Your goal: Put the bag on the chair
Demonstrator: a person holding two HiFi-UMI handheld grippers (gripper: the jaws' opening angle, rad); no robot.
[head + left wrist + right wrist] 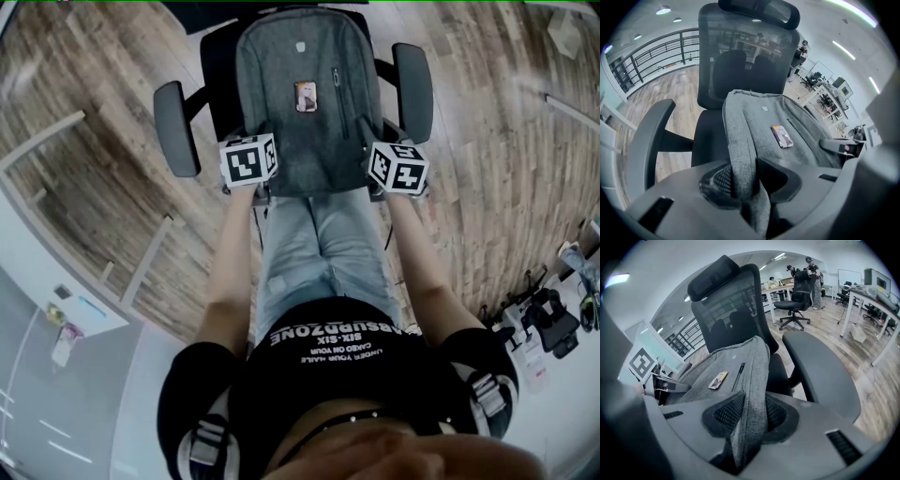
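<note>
Left gripper (743, 185) and right gripper (747, 420) are each pinching a side edge of the grey backpack (305, 103) against the office chair (175, 128). Risk: if released unsettled, it is likely sliding off the seat.

One bag (300, 141), one chair (217, 80), two armrests (175, 127), one left gripper (262, 192), one right gripper (377, 189)

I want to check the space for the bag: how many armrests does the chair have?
2. One armrest stands left of the grey bag in the head view, the other armrest right of it. None seems hidden.
</note>
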